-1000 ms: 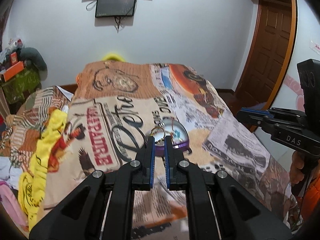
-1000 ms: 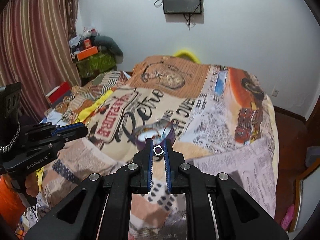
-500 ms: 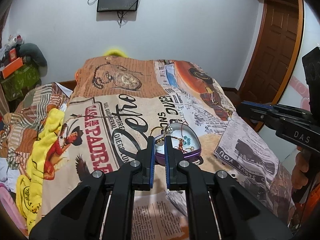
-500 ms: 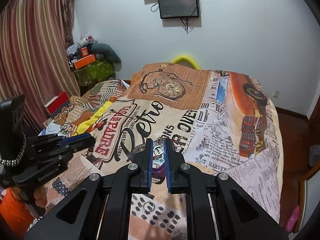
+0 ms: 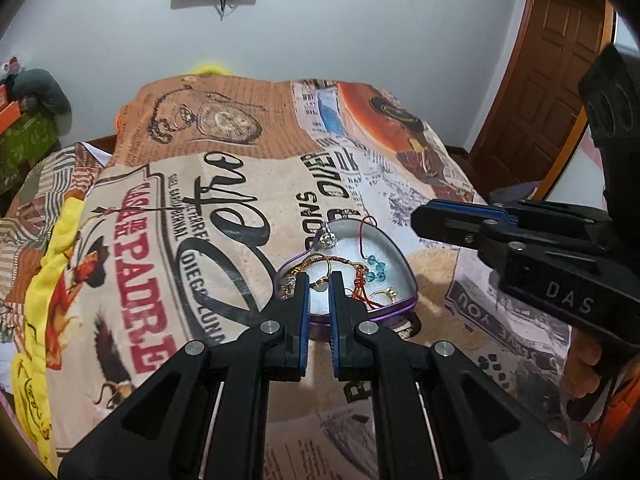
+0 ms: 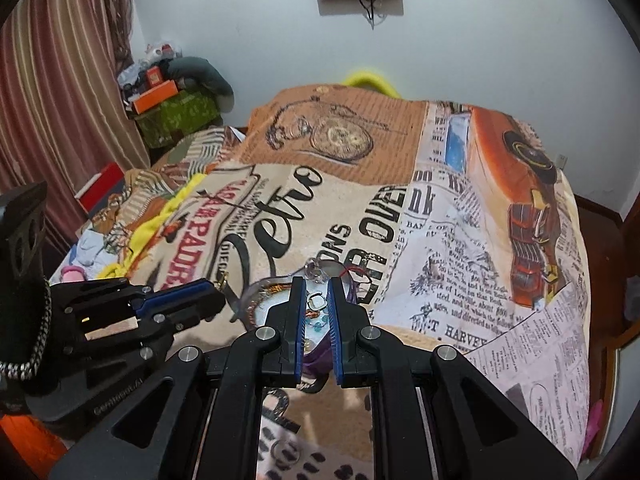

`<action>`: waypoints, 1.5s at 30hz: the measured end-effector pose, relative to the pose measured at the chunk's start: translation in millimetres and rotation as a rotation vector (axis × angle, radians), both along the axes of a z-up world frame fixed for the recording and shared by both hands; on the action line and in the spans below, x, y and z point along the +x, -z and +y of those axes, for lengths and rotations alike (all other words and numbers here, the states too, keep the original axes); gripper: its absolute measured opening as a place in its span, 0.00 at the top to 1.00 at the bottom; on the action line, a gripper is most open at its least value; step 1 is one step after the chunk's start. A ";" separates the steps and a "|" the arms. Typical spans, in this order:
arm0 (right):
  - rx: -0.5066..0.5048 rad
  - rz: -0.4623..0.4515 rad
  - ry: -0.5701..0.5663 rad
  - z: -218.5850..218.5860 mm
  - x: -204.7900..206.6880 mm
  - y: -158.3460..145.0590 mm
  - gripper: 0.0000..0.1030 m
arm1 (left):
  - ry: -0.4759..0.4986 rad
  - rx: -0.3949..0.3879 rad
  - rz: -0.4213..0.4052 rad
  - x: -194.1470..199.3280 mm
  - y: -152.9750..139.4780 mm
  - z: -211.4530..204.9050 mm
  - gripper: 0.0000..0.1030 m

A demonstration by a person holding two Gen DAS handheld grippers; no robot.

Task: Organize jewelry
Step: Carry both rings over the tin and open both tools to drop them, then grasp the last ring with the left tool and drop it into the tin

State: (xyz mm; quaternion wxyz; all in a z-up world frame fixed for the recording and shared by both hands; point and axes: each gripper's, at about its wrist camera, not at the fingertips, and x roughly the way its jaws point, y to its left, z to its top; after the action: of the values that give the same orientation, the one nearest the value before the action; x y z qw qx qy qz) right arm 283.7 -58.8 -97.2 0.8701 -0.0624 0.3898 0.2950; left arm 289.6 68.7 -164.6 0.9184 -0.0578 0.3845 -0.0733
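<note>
A bed (image 5: pixel 224 184) covered by a retro newspaper-print bedspread (image 6: pixel 460 240) carries a purple heart-shaped tin (image 5: pixel 406 272) near its front edge. Inside the tin lie a red cord bracelet (image 5: pixel 362 286), turquoise beads (image 5: pixel 375 268) and a clear-stone ring (image 5: pixel 327 239) on its far rim. The left gripper (image 5: pixel 319 286) has its jaws clamped on a gold ring (image 5: pixel 320 286) above the tin; the right gripper (image 6: pixel 317 301) has its jaws clamped on a small silver ring (image 6: pixel 317 301).
</note>
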 end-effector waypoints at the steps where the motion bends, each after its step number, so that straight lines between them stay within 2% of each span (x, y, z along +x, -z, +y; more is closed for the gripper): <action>1: -0.001 0.008 -0.003 1.0 2.3 2.2 0.91 | 0.004 0.002 0.006 3.1 2.0 -1.0 0.93; 8: -0.004 0.075 -0.020 7.2 18.9 16.8 0.91 | 0.025 -0.001 0.040 21.1 15.1 -5.7 0.93; 17: -0.020 0.112 -0.041 13.2 24.6 28.5 0.91 | 0.023 -0.033 0.067 28.4 22.6 -3.5 0.93; 25: -0.042 0.111 -0.056 18.6 22.5 31.2 0.91 | 0.029 -0.034 0.074 23.9 22.2 -4.2 0.92; 28: -0.043 0.109 -0.052 18.2 22.4 30.4 0.91 | 0.025 -0.009 0.069 16.8 19.7 -5.0 0.91; 32: -0.034 0.121 -0.058 17.9 22.6 29.5 0.91 | 0.009 0.024 0.054 8.3 16.6 -3.4 0.82; 37: -0.027 0.147 -0.071 20.6 21.5 29.6 0.90 | 0.001 0.029 0.053 0.8 14.1 0.2 0.81; 45: -0.038 0.131 -0.075 19.5 10.6 22.0 0.79 | -0.007 0.050 0.049 -11.6 5.9 -0.4 0.75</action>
State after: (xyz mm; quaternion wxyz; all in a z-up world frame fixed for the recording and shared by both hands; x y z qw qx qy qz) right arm 294.2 -39.3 -119.2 0.8296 -0.0741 0.4490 0.3235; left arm 278.0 68.3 -170.5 0.9101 -0.0380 0.4084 -0.0591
